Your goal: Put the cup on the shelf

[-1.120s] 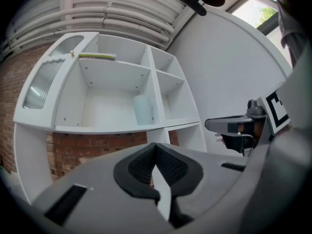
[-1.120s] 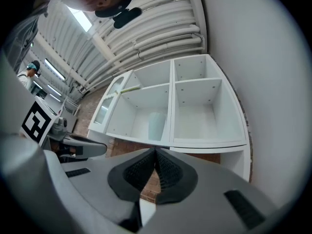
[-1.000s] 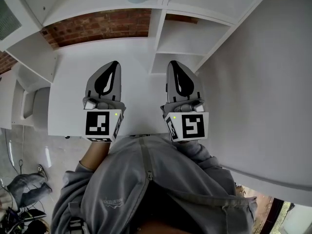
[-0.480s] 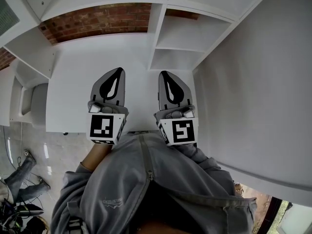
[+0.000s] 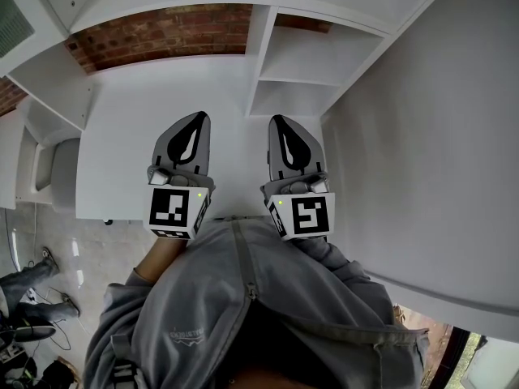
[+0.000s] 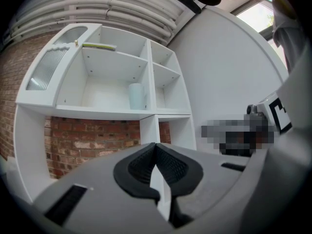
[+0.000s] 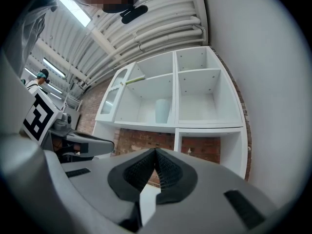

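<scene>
White shelf holds the cup; left gripper and right gripper jaws pressed together (both empty).

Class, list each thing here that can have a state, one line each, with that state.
Cup: upright on the shelf, nothing touching it.
Left hand-held gripper: shut, empty.
Right hand-held gripper: shut, empty.
</scene>
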Demonstrator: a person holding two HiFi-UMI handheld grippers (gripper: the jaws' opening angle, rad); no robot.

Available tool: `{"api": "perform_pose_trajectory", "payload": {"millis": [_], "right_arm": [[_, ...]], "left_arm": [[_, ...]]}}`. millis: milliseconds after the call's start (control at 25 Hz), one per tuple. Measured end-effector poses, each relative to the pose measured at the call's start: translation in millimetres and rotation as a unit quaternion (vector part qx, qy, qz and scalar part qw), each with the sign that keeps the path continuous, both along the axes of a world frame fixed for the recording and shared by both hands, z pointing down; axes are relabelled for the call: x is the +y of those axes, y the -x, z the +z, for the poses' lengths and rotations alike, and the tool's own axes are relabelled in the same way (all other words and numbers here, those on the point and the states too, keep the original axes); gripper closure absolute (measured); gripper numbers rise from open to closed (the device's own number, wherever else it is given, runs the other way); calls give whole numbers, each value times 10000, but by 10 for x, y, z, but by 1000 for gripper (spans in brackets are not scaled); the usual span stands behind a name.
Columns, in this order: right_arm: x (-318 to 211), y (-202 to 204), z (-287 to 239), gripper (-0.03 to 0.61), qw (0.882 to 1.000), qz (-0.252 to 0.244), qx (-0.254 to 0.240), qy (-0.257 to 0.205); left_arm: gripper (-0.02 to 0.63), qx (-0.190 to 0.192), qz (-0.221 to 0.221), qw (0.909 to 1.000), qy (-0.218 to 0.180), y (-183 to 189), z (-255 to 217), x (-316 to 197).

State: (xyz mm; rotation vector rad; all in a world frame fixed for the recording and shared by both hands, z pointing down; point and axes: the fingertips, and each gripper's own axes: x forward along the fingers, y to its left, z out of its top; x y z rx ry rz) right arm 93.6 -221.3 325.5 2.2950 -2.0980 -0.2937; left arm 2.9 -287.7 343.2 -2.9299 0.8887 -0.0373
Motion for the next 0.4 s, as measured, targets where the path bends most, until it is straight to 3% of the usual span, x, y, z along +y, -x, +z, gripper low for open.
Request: {"api": "perform_pose_trajectory", "payload": {"millis": [400], "right_arm": [[-51,47,-22,552,9999,-75,69,20]], "left_arm": [[607,5,101,9999,58,-28,14,-7]]}}
